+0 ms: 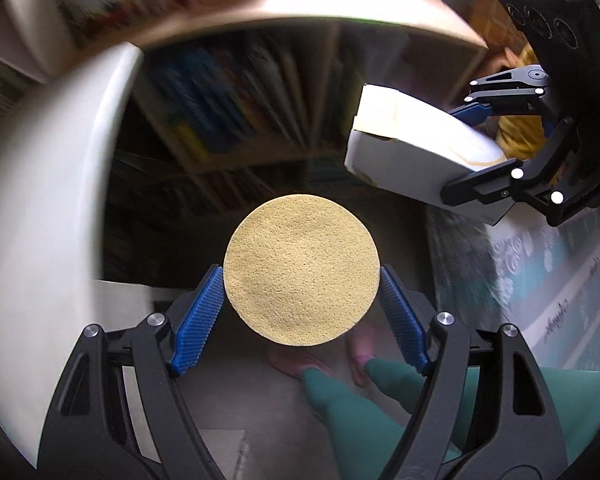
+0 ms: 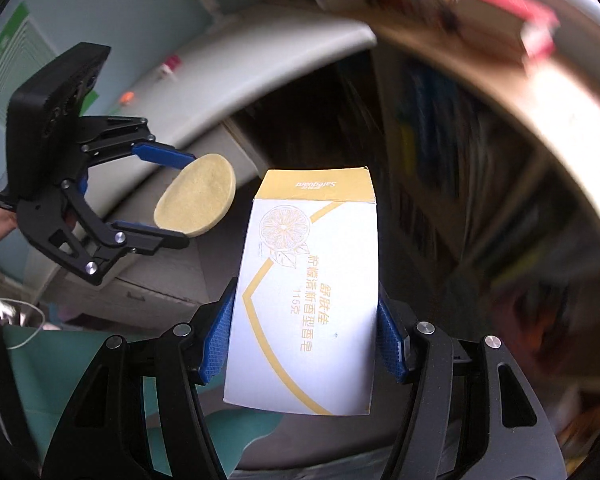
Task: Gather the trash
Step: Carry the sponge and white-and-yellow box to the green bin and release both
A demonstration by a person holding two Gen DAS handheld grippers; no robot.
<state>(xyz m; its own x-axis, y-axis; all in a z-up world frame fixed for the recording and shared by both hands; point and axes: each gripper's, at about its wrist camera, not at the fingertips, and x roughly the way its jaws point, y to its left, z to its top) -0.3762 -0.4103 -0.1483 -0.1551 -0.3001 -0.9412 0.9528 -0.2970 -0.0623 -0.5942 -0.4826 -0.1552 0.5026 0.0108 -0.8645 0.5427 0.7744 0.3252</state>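
**2 claws, 2 pieces of trash held in the air**

In the left wrist view the left claw pinches a round yellow sponge pad at the centre of the frame, its 2 blue ribbed pads pressed against the disc's left and right edges. The disc faces the camera flat-on and shows a coarse, porous surface with no writing. At the upper right of the same frame the right claw clamps a white and yellow soap box, tilted, with its yellow end pointing to the upper left.

In the right wrist view that box fills the centre, squeezed between blue pads at its lower sides. Its print reads upside down: "Safeguard" on the yellow top band, a lemon-slice drawing below it, then yellow Chinese characters running down the face, and "115克" beside them. At the left of this frame the left claw holds the sponge pad seen at a slant, just beside the box's upper left corner but apart from it.

Behind both, blurred bookshelves fill the background; book titles cannot be read. Green-trousered legs show at the lower edge of the left wrist view
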